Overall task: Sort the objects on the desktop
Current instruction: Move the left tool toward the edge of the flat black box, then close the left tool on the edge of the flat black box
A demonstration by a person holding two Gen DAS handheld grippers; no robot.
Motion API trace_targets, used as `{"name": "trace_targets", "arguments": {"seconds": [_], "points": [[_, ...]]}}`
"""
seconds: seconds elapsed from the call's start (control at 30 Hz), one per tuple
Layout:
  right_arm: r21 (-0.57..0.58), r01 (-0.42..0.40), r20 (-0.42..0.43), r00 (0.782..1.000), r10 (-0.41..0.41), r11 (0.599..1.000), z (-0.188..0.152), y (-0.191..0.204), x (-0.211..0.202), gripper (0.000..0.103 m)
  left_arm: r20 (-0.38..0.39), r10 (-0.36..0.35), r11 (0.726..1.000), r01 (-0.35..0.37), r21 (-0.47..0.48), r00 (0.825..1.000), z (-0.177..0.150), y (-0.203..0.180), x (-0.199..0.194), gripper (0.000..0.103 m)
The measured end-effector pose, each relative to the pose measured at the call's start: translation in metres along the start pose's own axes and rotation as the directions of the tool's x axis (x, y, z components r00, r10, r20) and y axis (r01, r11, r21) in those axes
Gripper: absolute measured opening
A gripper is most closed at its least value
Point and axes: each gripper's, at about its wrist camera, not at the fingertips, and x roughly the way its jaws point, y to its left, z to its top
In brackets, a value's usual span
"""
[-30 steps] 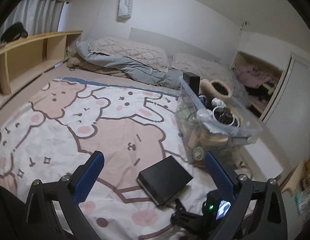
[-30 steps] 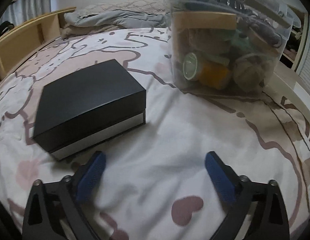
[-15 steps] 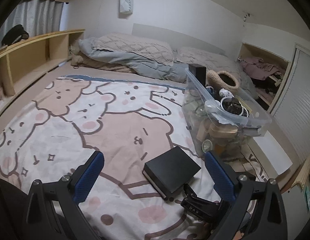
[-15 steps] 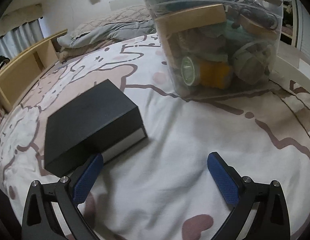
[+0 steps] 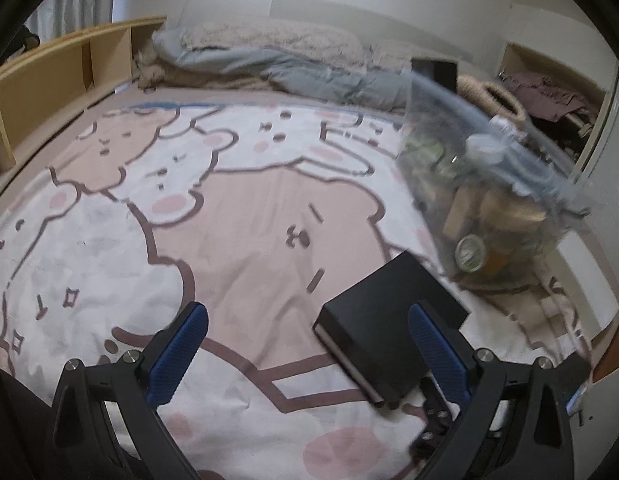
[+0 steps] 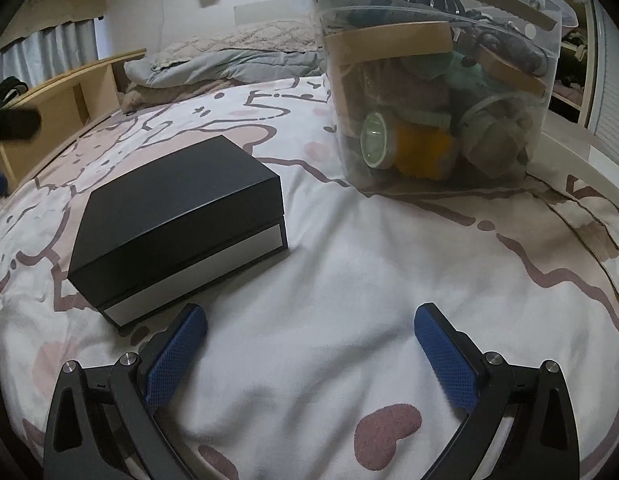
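The left black two-finger gripper with blue pads [image 5: 307, 322] hangs wide open; the right black gripper with blue pads [image 6: 309, 322] gapes too, seemingly low over the bedding.

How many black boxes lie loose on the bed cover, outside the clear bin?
1. The black box lies on the bed cover, left of the clear bin and apart from it. Others may be hidden inside the crowded bin.

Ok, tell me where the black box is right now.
The black box lies flat on the cartoon bedspread, left of centre in the right wrist view, just ahead of the open right gripper and apart from the clear storage bin.
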Motion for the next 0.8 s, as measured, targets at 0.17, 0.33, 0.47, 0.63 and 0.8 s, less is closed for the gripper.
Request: {"name": "trace_targets", "arguments": {"seconds": [0.17, 0.33, 0.47, 0.63, 0.8], "points": [[-0.029, 0.033, -0.013, 0.999, -0.034, 0.999, 0.000, 0.006, 0.003, 0.103, -0.043, 0.003, 1.000, -0.003, -0.011, 0.999, -0.005, 0.010, 0.021, 0.100], [-0.019, 0.065, -0.052, 0.996, -0.066, 0.998, 0.003, 0.010, 0.004, 0.103, -0.073, -0.023, 0.999, 0.020, -0.034, 0.997, -0.006, 0.016, 0.036, 0.100], [-0.018, 0.063, -0.049, 0.997, -0.064, 0.998, 0.002, 0.009, 0.005, 0.103, -0.108, -0.042, 0.998, 0.037, -0.051, 0.993, -0.012, 0.019, 0.047, 0.100], [-0.002, 0.062, -0.050, 0.997, -0.062, 0.998, 0.001, 0.008, 0.006, 0.103, -0.133, -0.090, 0.992, 0.078, -0.096, 0.987, -0.017, 0.025, 0.057, 0.100], [0.008, 0.060, -0.084, 0.995, -0.059, 0.998, 0.006, 0.007, 0.008, 0.103, -0.130, -0.092, 0.992, 0.080, -0.098, 0.987, -0.018, 0.026, 0.059, 0.101]]}}
